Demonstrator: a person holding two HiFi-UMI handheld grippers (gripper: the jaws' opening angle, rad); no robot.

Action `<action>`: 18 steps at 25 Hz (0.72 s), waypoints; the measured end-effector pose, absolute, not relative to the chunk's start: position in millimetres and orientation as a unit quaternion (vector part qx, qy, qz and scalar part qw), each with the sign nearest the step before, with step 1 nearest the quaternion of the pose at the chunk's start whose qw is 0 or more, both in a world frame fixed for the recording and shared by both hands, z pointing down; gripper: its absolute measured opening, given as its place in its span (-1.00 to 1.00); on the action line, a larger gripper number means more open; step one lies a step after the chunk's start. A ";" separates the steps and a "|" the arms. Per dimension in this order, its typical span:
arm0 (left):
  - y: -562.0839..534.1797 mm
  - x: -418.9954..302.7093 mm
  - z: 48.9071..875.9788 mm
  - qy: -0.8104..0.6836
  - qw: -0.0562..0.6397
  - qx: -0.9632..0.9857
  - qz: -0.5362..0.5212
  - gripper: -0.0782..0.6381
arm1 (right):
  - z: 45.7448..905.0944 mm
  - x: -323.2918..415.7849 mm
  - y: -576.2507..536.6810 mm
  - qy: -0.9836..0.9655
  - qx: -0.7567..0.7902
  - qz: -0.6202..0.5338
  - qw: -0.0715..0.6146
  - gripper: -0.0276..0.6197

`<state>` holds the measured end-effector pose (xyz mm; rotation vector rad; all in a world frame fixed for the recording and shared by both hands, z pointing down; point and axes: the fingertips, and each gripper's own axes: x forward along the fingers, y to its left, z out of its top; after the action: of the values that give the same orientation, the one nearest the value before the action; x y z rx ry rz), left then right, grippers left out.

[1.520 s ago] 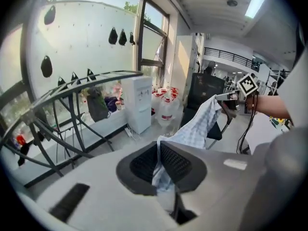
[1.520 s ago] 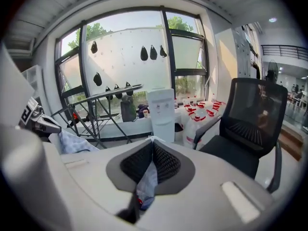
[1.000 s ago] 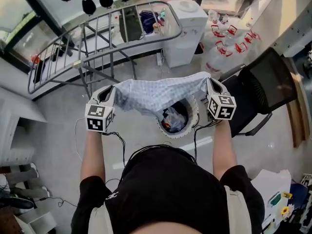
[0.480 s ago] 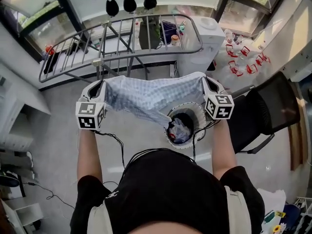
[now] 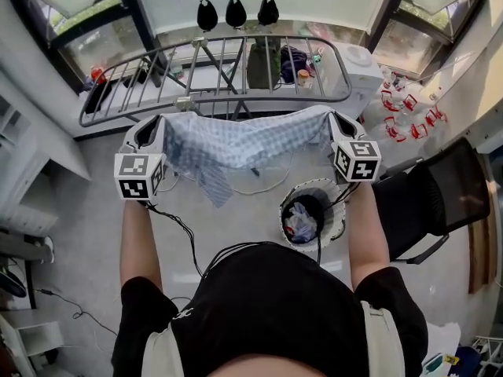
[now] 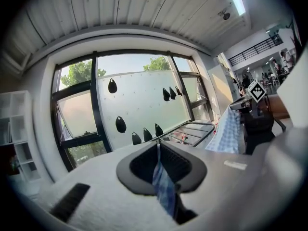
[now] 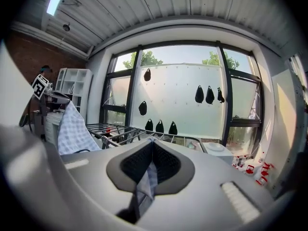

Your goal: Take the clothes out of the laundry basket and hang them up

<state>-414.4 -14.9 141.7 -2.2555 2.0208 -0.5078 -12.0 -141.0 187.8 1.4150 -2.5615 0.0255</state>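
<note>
A blue-and-white checked garment (image 5: 240, 144) is stretched between my two grippers, held up just in front of the metal drying rack (image 5: 228, 61). My left gripper (image 5: 151, 132) is shut on its left edge, and the cloth (image 6: 163, 189) shows pinched between the jaws in the left gripper view. My right gripper (image 5: 334, 126) is shut on the right edge, with the cloth (image 7: 144, 186) caught between its jaws. A corner of the garment hangs down at the lower left. The white laundry basket (image 5: 339, 221) stands on the floor below my right arm, with other clothes inside.
A white machine (image 5: 363, 65) stands to the right of the rack. A black chair (image 5: 436, 203) is on the right, beside the basket. Red-and-white bottles (image 5: 409, 104) lie on the floor at the far right. White shelves (image 5: 31, 140) are on the left. Windows lie beyond the rack.
Both grippers have carried the stretched garment up and forward, away from the basket and towards the drying rack. The basket now lies below my right arm.
</note>
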 end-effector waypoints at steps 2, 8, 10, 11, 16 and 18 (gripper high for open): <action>-15.5 -429.0 136.2 0.659 0.044 -0.733 -0.164 -0.71 | 185.1 -26.3 -144.5 -0.870 0.481 0.003 0.108 -0.85; -25.5 -472.6 109.8 0.653 0.075 -0.735 -0.166 -0.71 | 167.3 -63.1 -155.0 -0.861 0.498 -0.012 0.106 -0.85; -32.1 -485.5 101.3 0.652 0.086 -0.734 -0.169 -0.71 | 161.6 -70.7 -161.5 -0.858 0.504 -0.008 0.100 -0.85; -36.0 -491.5 97.2 0.653 0.090 -0.733 -0.169 -0.71 | 159.0 -74.4 -165.2 -0.857 0.506 -0.008 0.099 -0.85; -60.8 -510.1 80.7 0.651 0.104 -0.733 -0.168 -0.71 | 143.2 -90.6 -188.5 -0.852 0.512 -0.020 0.104 -0.85; -73.2 -514.3 77.9 0.650 0.109 -0.732 -0.170 -0.71 | 139.4 -95.6 -201.9 -0.851 0.514 -0.024 0.105 -0.85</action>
<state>-514.3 -73.2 77.9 -2.1540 1.9127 -0.5011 -95.6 -201.9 139.4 1.5137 -2.5088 -0.0707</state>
